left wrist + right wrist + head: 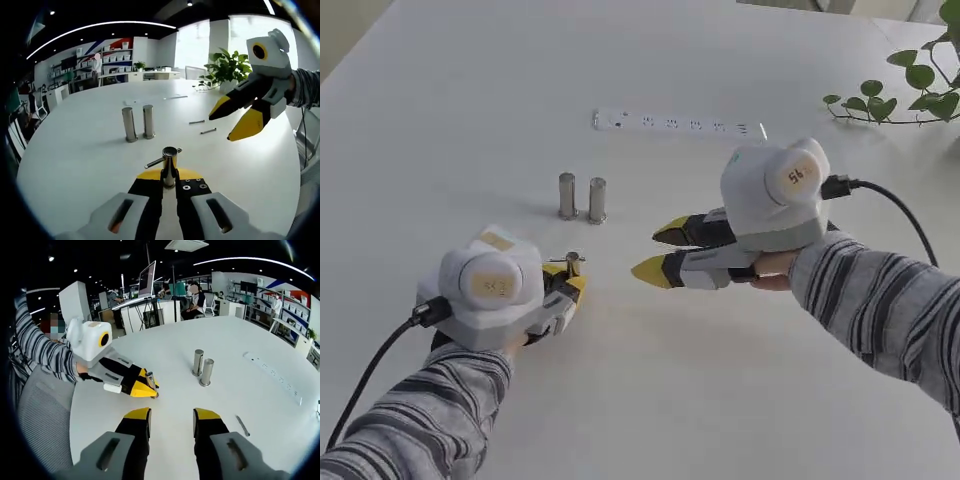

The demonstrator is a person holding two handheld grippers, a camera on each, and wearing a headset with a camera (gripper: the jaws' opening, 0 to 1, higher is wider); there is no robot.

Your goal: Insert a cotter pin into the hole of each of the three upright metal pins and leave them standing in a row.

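Silver metal pins (567, 195), yellow-tipped black left claw (170, 175) and right claw (650, 252), grey-striped sleeve (880, 300), white table (650, 400)

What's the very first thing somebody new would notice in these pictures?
The left gripper, on the near side of the white table, pinches a metal pin with a cotter pin poking through its top. The right gripper hangs open beside it, yellow tips pointing toward it. Behind them two more metal pins stand side by side.
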